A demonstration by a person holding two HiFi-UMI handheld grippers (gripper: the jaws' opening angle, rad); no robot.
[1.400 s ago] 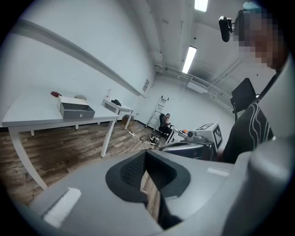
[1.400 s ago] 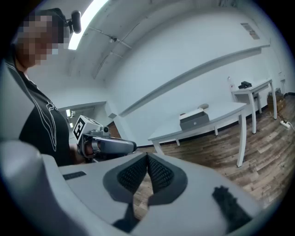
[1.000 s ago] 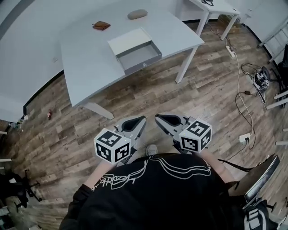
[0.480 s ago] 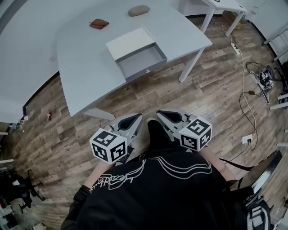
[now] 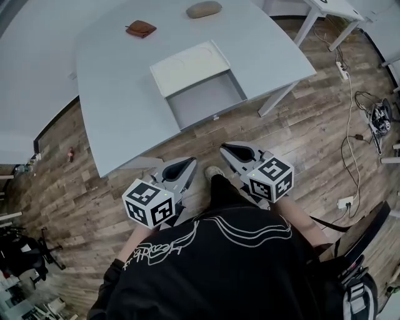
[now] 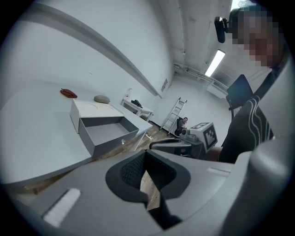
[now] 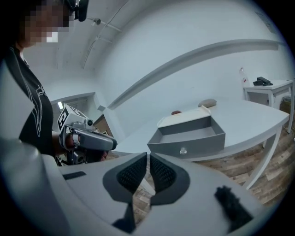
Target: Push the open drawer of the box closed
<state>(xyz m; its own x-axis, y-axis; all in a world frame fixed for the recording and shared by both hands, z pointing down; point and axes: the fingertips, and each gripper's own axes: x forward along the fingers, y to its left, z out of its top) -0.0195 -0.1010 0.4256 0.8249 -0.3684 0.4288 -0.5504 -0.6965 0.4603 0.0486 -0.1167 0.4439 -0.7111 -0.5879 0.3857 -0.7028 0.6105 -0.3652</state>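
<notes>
Floor: wood planks (image 5: pixel 75 181). The person stands on it, short of the tabletop, so nothing is within reach yet.
Tabletop: pale grey (image 5: pixel 119 94), its curved near edge facing the person. It carries the box and two small bits.
Box: white, flat top (image 5: pixel 190 62), sits near the tabletop's front edge w/ its opening toward the person.
Drawer: grey, empty (image 5: pixel 206 97), pulled most of the way out. Its front panel lies about at the tabletop's edge, so a straight push away from the body should seat it.
L claw: (image 5: pixel 181 167) held low by the torso, well apart from the drawer. Pads pinched together w/ nothing between, per the left gripper view.
R claw: (image 5: pixel 236 152) same height, just beside the L one. Only a thin slit shows between its pads and it is empty. Prob. kept closed to give a blunt tip for pushing.
Knob: small, clear (image 5: pixel 215 117), centred on the drawer front. Judged a fair aim mark, tho the flat panel beside it is safer than the knob itself.
Extras: brown pouch (image 5: pixel 141 28) and grey pebble-like lump (image 5: pixel 203 9) at the far side, clear of the drawer's path.
Stage: approach not yet made.
</notes>
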